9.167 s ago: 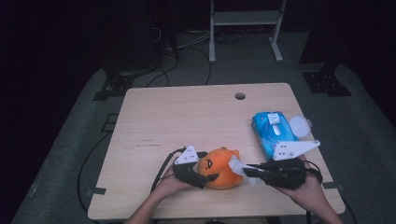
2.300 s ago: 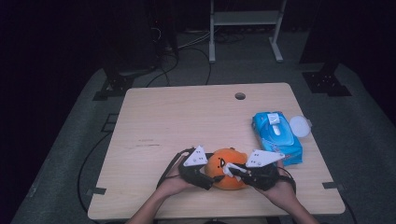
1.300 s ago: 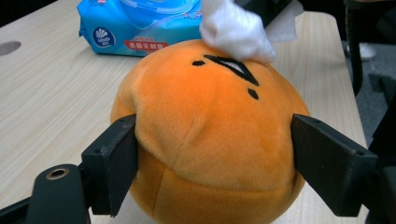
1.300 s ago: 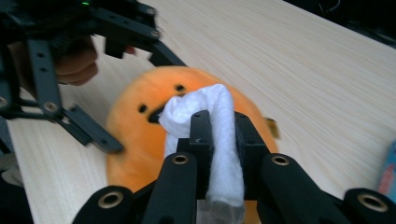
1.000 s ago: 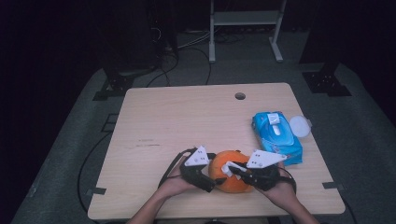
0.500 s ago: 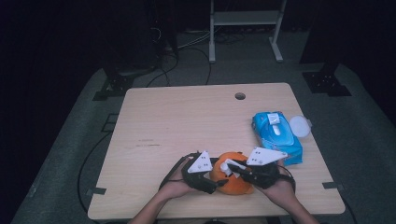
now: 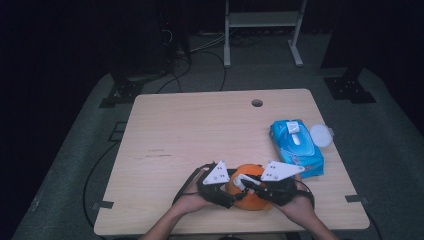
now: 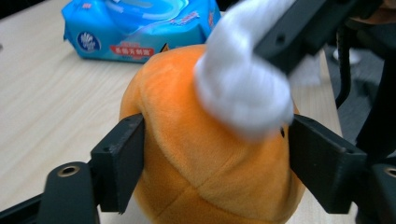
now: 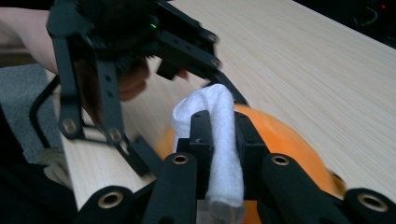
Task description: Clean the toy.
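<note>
An orange plush pumpkin (image 7: pixel 251 199) sits near the table's front edge. My left gripper (image 7: pixel 233 198) is on its left side. In the left gripper view both black pads press into the pumpkin (image 8: pixel 205 163), so the left gripper (image 8: pixel 217 158) is shut on it. Its jaws have just been closing around the plush and then eased slightly. My right gripper (image 7: pixel 249 183) comes in from the right, shut on a folded white wipe (image 9: pixel 219 121). The wipe (image 8: pixel 243 93) rests against the top of the pumpkin (image 9: pixel 285 140).
A blue pack of wet wipes (image 7: pixel 297 147) lies at the right of the wooden table (image 7: pixel 200 130), with a round white lid (image 7: pixel 320 135) beside it. A cable hole (image 7: pixel 257 103) is near the far edge. A metal stand and cables are on the floor beyond.
The left jaws have closed from wide apart onto the pumpkin's sides. The right gripper with the wipe has shifted a little over the pumpkin's top.
</note>
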Demonstrator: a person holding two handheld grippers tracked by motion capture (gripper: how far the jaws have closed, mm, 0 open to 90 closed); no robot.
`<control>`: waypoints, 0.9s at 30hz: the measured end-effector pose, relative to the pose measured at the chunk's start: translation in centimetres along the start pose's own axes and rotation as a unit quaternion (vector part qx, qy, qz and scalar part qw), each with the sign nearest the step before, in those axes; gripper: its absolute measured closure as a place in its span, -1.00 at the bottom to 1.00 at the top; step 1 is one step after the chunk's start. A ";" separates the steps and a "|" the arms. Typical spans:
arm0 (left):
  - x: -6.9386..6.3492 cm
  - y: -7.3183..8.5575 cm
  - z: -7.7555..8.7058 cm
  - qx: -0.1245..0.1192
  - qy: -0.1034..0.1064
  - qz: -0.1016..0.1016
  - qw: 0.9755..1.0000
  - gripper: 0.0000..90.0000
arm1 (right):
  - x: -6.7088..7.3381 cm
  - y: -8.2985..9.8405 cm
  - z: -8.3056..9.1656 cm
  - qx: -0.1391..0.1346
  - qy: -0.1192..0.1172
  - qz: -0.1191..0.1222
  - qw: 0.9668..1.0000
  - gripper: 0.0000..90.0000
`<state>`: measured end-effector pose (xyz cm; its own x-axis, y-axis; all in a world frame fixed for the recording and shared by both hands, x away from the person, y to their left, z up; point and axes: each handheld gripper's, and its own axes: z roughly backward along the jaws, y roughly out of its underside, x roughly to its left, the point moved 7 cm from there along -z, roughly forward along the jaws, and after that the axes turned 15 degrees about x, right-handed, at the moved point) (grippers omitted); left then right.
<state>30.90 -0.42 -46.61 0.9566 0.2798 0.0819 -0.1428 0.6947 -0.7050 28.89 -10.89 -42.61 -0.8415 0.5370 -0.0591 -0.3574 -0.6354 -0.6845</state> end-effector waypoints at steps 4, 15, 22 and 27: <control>-0.1 0.3 0.2 -0.002 -0.001 -0.009 1.000 -0.40 | -1.1 0.2 0.3 -0.003 0.008 -0.015 1.000 0.77; -0.8 0.2 0.1 0.001 -0.003 -0.033 0.999 -0.40 | -2.7 1.3 0.8 0.001 0.030 -0.038 0.999 0.77; -0.8 0.5 0.1 0.002 -0.003 -0.034 0.999 -0.40 | -1.8 0.5 0.3 -0.001 0.018 -0.020 1.000 0.77; -1.1 -0.1 -0.1 -0.001 -0.009 -0.036 0.999 -0.41 | -3.5 1.4 0.8 -0.003 0.030 -0.052 0.998 0.77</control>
<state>29.90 -0.85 -46.66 0.9597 0.2409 0.1450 -0.0735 0.7127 -0.6976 31.05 -14.10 -42.75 -0.7748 0.6315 -0.0311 -0.4378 -0.5714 -0.6941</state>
